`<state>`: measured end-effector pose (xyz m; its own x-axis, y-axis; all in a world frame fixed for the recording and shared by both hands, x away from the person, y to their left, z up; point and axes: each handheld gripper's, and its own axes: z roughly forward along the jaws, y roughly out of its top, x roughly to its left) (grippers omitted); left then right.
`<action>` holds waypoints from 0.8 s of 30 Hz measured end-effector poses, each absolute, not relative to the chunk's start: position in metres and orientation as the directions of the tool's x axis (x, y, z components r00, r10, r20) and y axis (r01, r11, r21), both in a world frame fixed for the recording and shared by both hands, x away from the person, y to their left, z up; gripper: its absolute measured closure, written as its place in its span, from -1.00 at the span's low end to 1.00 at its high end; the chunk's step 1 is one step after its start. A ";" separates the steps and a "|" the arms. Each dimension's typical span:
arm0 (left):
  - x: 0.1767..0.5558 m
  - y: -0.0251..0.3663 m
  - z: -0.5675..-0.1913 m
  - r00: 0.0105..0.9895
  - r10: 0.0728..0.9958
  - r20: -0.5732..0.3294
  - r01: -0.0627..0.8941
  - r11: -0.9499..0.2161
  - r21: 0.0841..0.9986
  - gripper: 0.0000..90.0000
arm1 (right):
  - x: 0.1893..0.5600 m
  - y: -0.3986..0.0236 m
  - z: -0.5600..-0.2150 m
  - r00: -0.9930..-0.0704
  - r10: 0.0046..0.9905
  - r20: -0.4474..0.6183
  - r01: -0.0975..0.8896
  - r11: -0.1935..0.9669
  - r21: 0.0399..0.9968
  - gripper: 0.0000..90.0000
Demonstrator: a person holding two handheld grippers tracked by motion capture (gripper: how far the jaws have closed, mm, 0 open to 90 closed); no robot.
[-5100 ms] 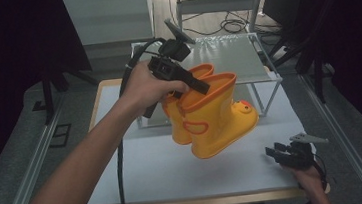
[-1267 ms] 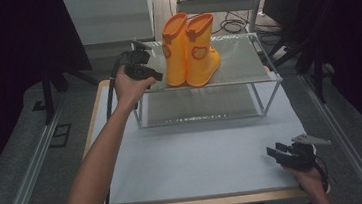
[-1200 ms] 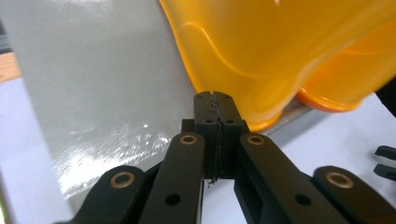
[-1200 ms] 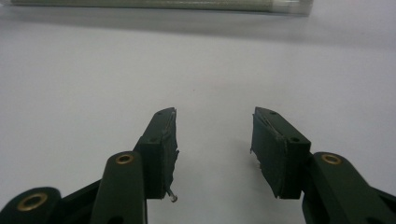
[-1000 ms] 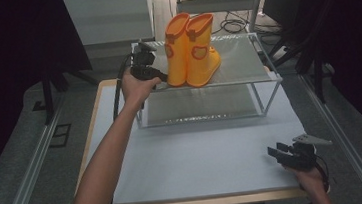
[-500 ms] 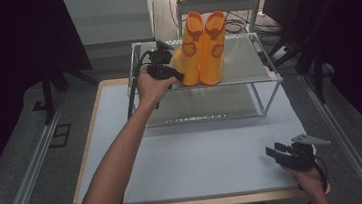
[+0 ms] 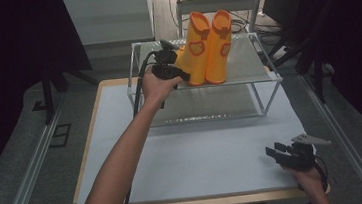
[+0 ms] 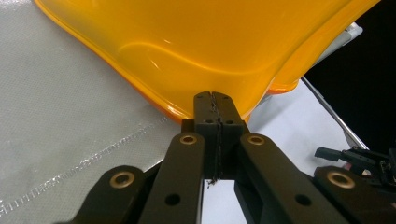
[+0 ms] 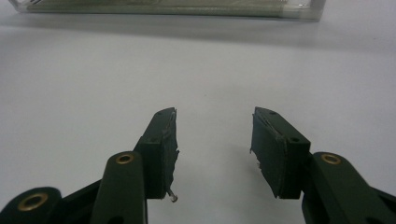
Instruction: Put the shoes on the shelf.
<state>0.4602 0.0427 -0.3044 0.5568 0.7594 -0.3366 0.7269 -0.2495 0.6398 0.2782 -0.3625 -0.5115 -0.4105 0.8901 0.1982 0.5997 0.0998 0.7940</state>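
Yellow boots [image 7: 206, 47] are nudged square on the shelf [image 7: 246, 65] just ahead of the closed, empty left gripper [image 8: 215, 105]; right gripper [image 9: 212, 140] is held wide, idle.

Setting, as I see it from my station: a lab-style recording bay. Evidence: pale blue-grey tabletop with wooden edge [image 7: 200, 165]; clear-walled two-tier shelf rack with metal frame [image 7: 262, 76]; black curtains [image 7: 7, 43] all round; loose black cables [image 7: 272, 23] behind; grey carpet floor [image 7: 19, 168].
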 end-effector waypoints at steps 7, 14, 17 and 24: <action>0.459 0.049 -0.306 0.559 0.754 -0.344 0.724 -0.242 0.646 0.90 | 0.278 -0.362 -0.513 -0.411 0.891 0.195 0.601 0.104 0.793 0.11; 0.450 0.061 -0.306 0.582 0.729 -0.360 0.711 -0.241 0.661 0.81 | 0.278 -0.365 -0.513 -0.406 0.892 0.197 0.604 0.100 0.791 0.11; 0.443 0.067 -0.305 0.596 0.719 -0.359 0.703 -0.249 0.667 0.73 | 0.278 -0.365 -0.513 -0.403 0.893 0.198 0.604 0.097 0.791 0.11; 0.417 0.092 -0.305 0.629 0.701 -0.335 0.671 -0.272 0.690 0.63 | 0.278 -0.364 -0.513 -0.405 0.893 0.196 0.606 0.102 0.789 0.11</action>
<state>0.4169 0.0920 -0.3047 0.6295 0.7010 -0.3352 0.6708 -0.2724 0.6898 0.2783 -0.3638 -0.5135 -0.4052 0.8929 0.1962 0.6062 0.1018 0.7888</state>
